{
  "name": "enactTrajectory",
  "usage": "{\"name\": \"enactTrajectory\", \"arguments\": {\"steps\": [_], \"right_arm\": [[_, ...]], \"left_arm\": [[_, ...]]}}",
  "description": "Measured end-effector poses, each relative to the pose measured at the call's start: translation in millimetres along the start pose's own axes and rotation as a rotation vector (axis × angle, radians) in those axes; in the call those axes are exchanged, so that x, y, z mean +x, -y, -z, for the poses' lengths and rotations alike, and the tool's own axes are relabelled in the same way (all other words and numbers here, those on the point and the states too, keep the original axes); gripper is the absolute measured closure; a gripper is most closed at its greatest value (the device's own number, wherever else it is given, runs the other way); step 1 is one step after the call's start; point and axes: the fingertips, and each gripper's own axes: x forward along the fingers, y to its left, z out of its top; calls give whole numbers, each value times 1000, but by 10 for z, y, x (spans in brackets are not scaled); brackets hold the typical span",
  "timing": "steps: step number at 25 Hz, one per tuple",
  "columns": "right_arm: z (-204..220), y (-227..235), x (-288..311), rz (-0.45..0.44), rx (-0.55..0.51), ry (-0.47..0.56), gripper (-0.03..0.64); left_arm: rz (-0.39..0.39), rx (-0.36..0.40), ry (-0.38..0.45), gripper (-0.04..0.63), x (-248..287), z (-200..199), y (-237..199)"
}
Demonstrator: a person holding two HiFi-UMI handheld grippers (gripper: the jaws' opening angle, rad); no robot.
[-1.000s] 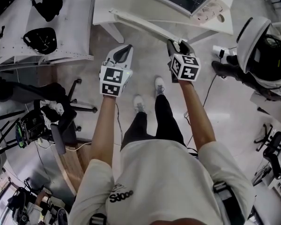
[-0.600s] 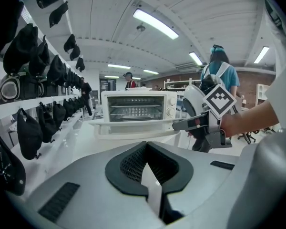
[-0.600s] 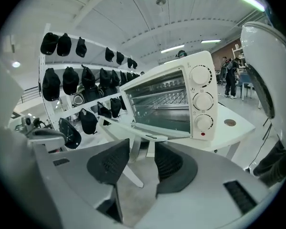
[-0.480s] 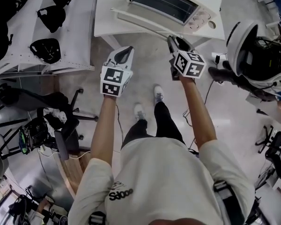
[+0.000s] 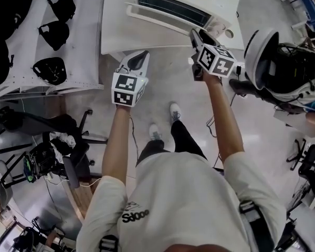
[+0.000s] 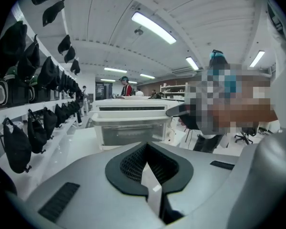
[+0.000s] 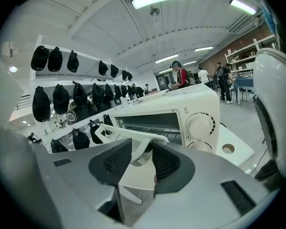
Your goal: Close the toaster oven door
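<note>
Right tool [image 7: 142, 159] wide, jaws closing; door handle [image 7: 133, 133] between pads, not yet pinched. Left tool [image 6: 150, 175] shut, empty, idle.
Oven [image 5: 170, 4] top centre on counter [image 5: 113, 33], door [image 5: 163, 21] down.
Seat handle square, then lift along hinge arc.
Cavity: rack [image 7: 172, 134] only.

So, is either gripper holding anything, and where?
Nothing gripped yet: the right gripper is closing its jaws around the oven door handle; left gripper empty.
</note>
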Motion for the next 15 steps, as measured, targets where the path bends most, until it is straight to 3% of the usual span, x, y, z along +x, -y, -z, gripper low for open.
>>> {"name": "enactTrajectory", "arguments": {"steps": [9,15], "right_arm": [[-485,319,297,33,0,30,492],[-565,394,304,25,15,49,492]], "left_arm": [[2,17,-25,577,225,-90,-87],[-6,10,-32,577,296,-90,-97]]}}
